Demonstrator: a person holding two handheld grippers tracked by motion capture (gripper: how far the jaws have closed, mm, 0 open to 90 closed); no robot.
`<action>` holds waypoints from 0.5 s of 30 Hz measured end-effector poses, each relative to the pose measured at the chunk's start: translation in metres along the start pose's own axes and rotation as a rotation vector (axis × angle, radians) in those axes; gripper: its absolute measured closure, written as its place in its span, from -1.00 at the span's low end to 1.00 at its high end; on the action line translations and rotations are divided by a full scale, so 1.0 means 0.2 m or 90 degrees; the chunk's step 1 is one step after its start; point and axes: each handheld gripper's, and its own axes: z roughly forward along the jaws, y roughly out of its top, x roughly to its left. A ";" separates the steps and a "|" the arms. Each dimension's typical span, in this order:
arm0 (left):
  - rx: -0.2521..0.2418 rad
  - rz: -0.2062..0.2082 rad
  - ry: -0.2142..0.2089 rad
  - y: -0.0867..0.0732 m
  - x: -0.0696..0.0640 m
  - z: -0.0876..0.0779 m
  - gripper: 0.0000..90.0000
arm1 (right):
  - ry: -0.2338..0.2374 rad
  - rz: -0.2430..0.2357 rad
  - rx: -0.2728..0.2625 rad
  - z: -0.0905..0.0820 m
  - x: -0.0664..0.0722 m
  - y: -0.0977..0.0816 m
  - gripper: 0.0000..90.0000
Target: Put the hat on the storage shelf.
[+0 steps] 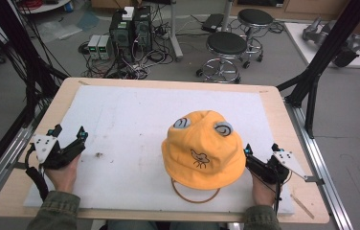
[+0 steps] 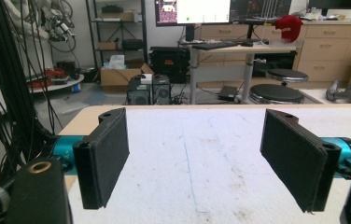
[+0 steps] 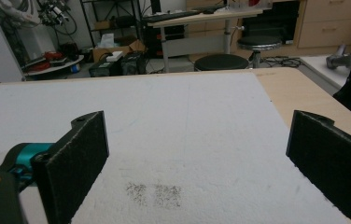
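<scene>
An orange bucket hat [image 1: 203, 148] with two grey cartoon eyes and a small black embroidered figure sits crown up on the white mat [image 1: 120, 120], right of centre. A thin brown ring [image 1: 195, 199] pokes out from under its near brim. My left gripper [image 1: 69, 132] rests at the mat's left side, far from the hat, open with nothing between its pads [image 2: 103, 156]. My right gripper [image 1: 261, 148] lies just right of the hat's brim, also open and holding nothing [image 3: 197, 158]; I cannot tell whether it touches the brim.
The mat covers most of a wooden table [image 1: 283, 124]. A small dark smudge [image 1: 99, 155] marks the mat near the left gripper, another smudge [image 3: 155, 193] lies before the right one. Two black stools [image 1: 226, 45] and computer cases [image 1: 130, 28] stand on the floor beyond the far edge.
</scene>
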 end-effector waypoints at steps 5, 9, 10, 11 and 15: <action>-0.001 -0.003 0.000 0.00 0.00 -0.01 -0.47 | 0.003 0.000 0.004 0.01 0.00 0.00 -0.90; 0.000 -0.004 0.000 -0.01 0.01 -0.01 -0.47 | 0.004 0.001 0.005 0.01 0.00 0.00 -0.90; 0.001 -0.005 0.002 -0.01 0.02 -0.01 -0.47 | 0.004 0.001 0.005 0.01 0.00 0.00 -0.90; 0.001 -0.005 0.002 -0.01 0.02 -0.01 -0.47 | 0.004 0.001 0.005 0.01 0.00 0.00 -0.90; 0.002 -0.007 0.003 -0.01 0.02 -0.01 -0.47 | 0.006 0.000 0.004 0.01 0.00 0.00 -0.90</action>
